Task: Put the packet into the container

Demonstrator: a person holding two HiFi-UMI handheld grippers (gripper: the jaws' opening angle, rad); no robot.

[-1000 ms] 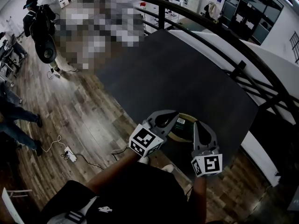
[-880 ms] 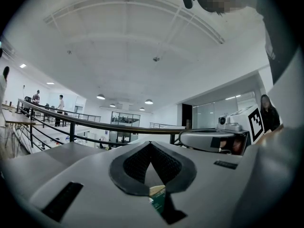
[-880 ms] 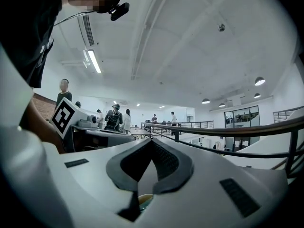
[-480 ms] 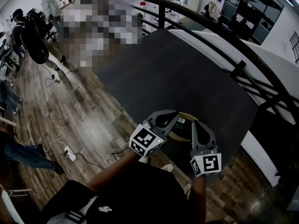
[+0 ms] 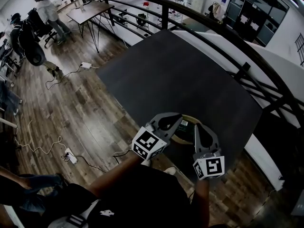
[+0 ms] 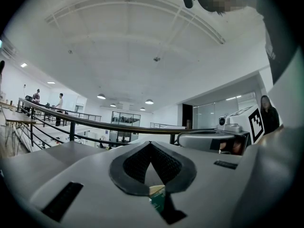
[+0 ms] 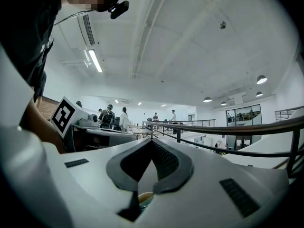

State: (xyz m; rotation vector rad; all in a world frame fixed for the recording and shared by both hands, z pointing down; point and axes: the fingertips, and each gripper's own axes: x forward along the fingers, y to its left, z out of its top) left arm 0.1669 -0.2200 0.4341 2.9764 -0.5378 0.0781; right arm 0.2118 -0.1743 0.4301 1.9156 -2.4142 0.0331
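A round tan-rimmed container stands near the front edge of the dark table. A dark green packet with a white label lies inside it. My left gripper hovers over the container's left rim, and my right gripper over its right side. Both point away from me and tilt upward. In the left gripper view the left gripper is shut with nothing in it, and a bit of green packet peeks out below. The right gripper is likewise shut and holds nothing.
A black railing curves behind the table, with white surfaces beyond it. On the left, a wooden floor has cables and a power strip. People sit or stand at the far left by a desk.
Both grippers hold almost the same place over the container. The people at the far left have shifted about.
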